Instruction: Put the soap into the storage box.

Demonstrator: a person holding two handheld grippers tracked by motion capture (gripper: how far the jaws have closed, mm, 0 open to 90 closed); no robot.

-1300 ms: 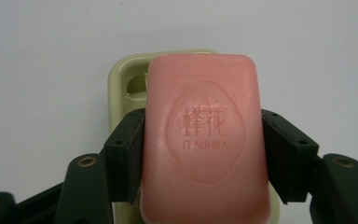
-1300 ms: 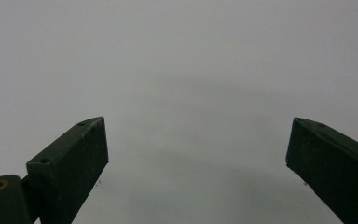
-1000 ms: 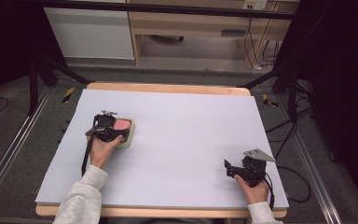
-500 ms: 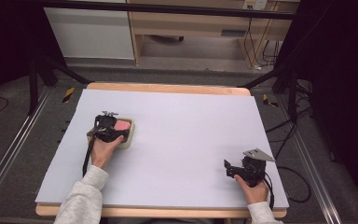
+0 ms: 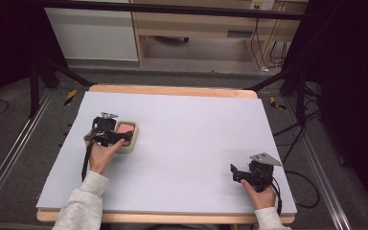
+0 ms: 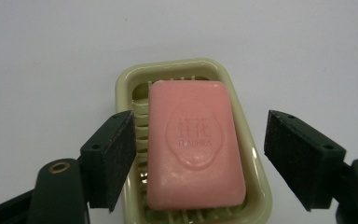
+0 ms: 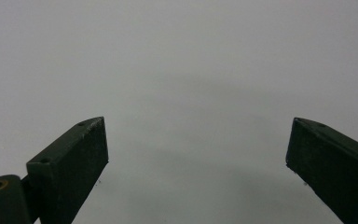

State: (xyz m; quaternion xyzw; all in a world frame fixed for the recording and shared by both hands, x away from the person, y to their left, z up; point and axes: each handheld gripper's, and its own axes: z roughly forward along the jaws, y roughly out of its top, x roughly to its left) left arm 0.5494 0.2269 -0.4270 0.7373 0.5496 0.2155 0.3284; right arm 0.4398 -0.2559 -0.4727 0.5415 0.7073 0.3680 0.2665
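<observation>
As the left gripper [image 6: 198, 161] spread its jaws just then, the pink soap [image 6: 193, 144] lay free in its dish [image 6: 256, 186], apparently placed; the right gripper [image 7: 198, 163] stood spread, empty.

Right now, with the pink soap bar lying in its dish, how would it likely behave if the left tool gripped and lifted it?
The soap bar looks solid and stiff, so it should probably keep its shape. Its smooth, slightly glossy faces and rounded edges suggest it may slip between the pads. It lies loose on the ribs of the soap dish, so the light-looking dish would likely stay behind or shift if nudged.
</observation>
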